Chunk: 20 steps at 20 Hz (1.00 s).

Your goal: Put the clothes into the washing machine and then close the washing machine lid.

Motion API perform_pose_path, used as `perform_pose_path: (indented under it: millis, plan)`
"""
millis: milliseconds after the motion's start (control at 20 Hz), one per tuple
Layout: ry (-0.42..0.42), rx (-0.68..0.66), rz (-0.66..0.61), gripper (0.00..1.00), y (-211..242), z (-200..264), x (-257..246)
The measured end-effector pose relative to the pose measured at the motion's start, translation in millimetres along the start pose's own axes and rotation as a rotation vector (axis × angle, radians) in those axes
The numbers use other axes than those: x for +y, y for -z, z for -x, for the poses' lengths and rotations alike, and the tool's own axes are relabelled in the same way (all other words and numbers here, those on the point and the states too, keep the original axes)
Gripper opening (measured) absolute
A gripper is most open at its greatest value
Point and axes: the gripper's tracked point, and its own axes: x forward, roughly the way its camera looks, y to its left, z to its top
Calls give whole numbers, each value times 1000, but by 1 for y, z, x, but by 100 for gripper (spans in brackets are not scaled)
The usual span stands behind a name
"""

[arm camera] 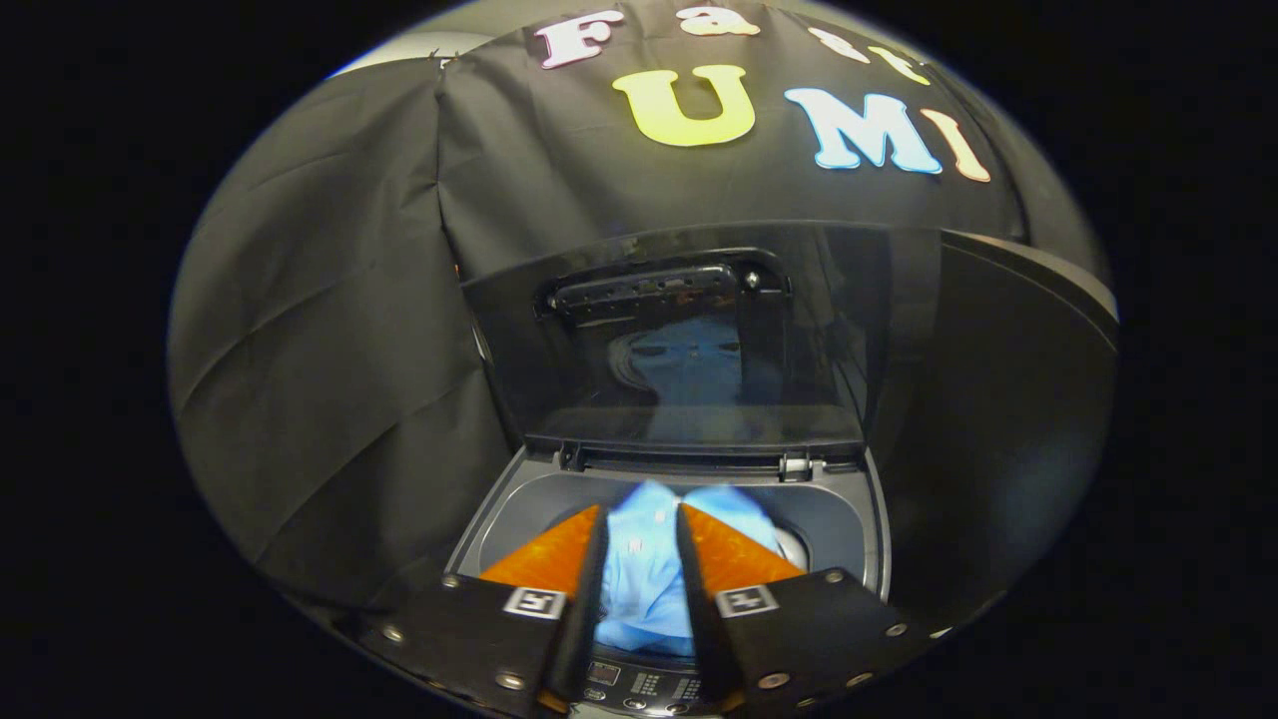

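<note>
Gripper (642, 524) apparently pinches blue cloth (639, 589) over drum (lid (689, 340) upright).

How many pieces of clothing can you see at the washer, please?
1: a light blue garment between the fingers of the gripper, hanging over the open drum, below the raised lid. More may lie hidden underneath it.

Light-blue clothes (644, 589) inside open washing machine (519, 499) (lid (679, 350) upright)
</note>
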Motion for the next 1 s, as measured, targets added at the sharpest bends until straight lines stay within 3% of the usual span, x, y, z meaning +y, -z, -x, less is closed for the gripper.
perform_pose_path:
  millis: [150, 700, 1000]
  plan:
    - [8, -49, 34, 94, -13, 10, 4]
    - [-25, -306, 154, 95, -93, 37, 41]
    - [-24, -391, 153, 95, -142, 40, 57]
